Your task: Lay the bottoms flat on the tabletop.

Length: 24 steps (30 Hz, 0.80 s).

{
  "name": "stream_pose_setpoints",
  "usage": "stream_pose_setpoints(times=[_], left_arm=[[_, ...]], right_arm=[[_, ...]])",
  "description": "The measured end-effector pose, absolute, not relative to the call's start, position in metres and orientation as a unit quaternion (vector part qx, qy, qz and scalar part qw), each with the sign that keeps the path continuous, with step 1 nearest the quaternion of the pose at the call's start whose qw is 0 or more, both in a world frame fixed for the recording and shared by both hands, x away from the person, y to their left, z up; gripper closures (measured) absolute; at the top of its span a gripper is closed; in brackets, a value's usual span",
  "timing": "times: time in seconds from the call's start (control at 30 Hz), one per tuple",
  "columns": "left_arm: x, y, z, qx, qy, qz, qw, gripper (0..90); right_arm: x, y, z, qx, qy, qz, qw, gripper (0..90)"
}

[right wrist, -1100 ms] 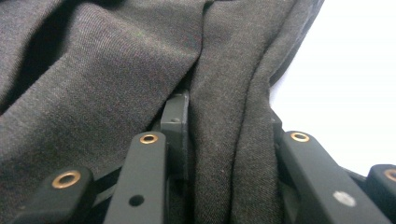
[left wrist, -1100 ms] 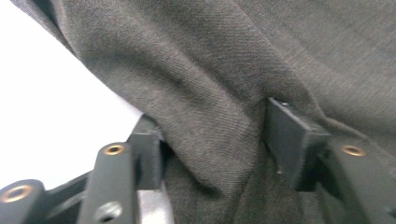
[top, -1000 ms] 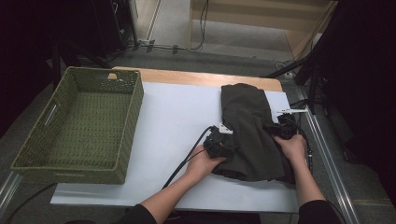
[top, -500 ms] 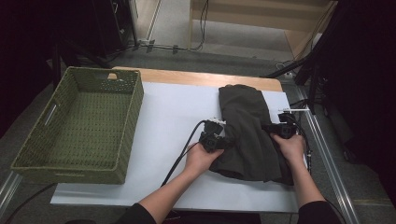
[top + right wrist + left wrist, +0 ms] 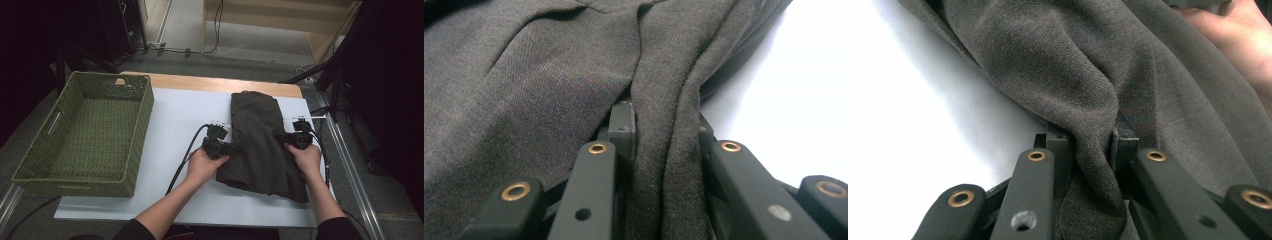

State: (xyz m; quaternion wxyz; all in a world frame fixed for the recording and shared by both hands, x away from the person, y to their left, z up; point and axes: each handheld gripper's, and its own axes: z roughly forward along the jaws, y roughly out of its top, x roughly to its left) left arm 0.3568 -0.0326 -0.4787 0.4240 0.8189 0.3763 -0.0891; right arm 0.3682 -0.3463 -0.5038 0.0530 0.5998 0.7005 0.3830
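A dark brown folded garment [image 5: 260,150] lies on the right half of the white table cover [image 5: 185,110]. My left gripper [image 5: 234,148] is at its left edge, and its jaws have just been closing. They now pinch a raised fold of the garment [image 5: 1088,90] between the left gripper's [image 5: 1090,142] pads. My right gripper [image 5: 283,139] is at the garment's right edge, and its jaws have also just been closing. A thick fold of the garment [image 5: 549,90] is squeezed in the right gripper [image 5: 664,125]. A hand holds each gripper.
A green woven basket [image 5: 142,135] stands on the left of the table, with nothing in it. Bare white cover lies between the basket and the garment. A wooden table edge [image 5: 200,82] runs along the back, and a metal rail [image 5: 350,170] along the right.
The left gripper has closed on the garment's left edge and moved a little left and up, lifting that edge. The right hand has stayed in place on the right edge.
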Motion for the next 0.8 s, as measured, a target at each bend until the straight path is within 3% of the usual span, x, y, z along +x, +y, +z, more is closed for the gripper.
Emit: stream_pose_setpoints(times=[0.8], left_arm=[[0.361, 0.003, -0.472, 0.823, 0.384, -0.092, 0.408, 78.2]], right_arm=[[0.366, -0.315, -0.499, 0.588, 0.709, 0.386, 0.055, 71.6]])
